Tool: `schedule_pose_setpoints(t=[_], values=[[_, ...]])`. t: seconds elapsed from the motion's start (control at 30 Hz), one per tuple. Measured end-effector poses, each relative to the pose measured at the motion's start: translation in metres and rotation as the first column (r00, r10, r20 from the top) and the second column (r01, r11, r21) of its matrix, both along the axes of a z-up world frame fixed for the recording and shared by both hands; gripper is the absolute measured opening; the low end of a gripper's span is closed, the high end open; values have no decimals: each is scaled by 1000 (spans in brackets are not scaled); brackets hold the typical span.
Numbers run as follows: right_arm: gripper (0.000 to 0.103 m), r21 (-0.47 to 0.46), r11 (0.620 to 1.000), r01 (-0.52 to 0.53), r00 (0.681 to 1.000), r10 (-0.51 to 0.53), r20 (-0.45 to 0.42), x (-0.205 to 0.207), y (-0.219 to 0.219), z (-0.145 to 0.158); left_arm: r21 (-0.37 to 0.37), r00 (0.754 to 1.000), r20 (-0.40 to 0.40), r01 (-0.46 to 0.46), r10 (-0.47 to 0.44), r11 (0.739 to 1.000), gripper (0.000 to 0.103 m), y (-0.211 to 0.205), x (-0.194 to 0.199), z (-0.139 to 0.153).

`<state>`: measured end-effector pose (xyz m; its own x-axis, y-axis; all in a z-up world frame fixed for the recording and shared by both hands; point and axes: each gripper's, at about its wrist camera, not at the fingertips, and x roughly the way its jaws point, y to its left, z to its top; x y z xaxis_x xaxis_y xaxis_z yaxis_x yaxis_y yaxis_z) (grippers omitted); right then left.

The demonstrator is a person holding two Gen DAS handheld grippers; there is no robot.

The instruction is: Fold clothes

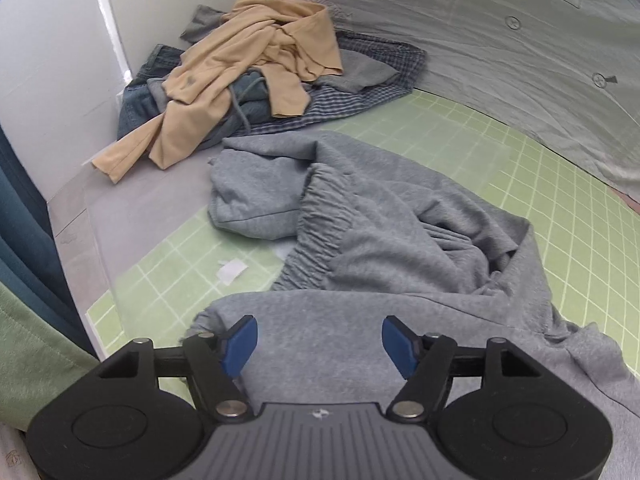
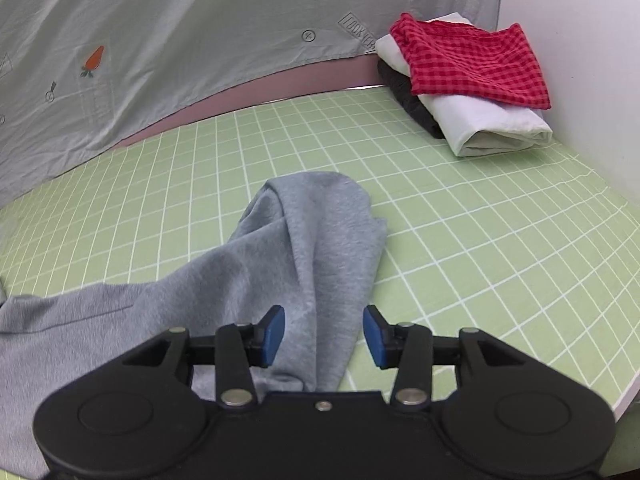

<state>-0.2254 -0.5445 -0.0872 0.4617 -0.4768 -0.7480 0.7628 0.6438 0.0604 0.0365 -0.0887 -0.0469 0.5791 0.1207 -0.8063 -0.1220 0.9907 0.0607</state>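
Note:
Grey sweatpants lie crumpled on the green grid mat, elastic waistband bunched near the middle. My left gripper is open, its blue pads over a flat grey part of the pants, holding nothing. In the right wrist view a grey pant leg stretches away across the mat. My right gripper is open with the leg's cloth lying between its blue pads, not clamped.
A pile of unfolded clothes lies at the back left: a tan shirt, jeans, a blue checked garment. A folded stack with a red checked cloth on white and dark items sits at the back right. A grey printed sheet hangs behind.

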Motion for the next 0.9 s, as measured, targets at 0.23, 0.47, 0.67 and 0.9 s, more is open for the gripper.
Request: schedule_pose_setpoints(t=[0.23, 0.47, 0.67, 0.9], values=[[44, 2, 999, 52, 998, -52, 16, 11, -64, -8, -54, 988, -129, 78, -85, 995, 74, -64, 6, -37], [45, 119, 991, 68, 996, -75, 55, 33, -114, -35, -10, 963, -220, 159, -158, 987, 74, -116, 16, -66], [42, 190, 979, 78, 994, -92, 65, 45, -128, -53, 21, 956, -238, 184, -174, 983, 80, -126, 22, -69], [5, 107, 993, 55, 995, -63, 80, 39, -123, -44, 24, 954, -253, 171, -159, 985, 92, -125, 25, -71]])
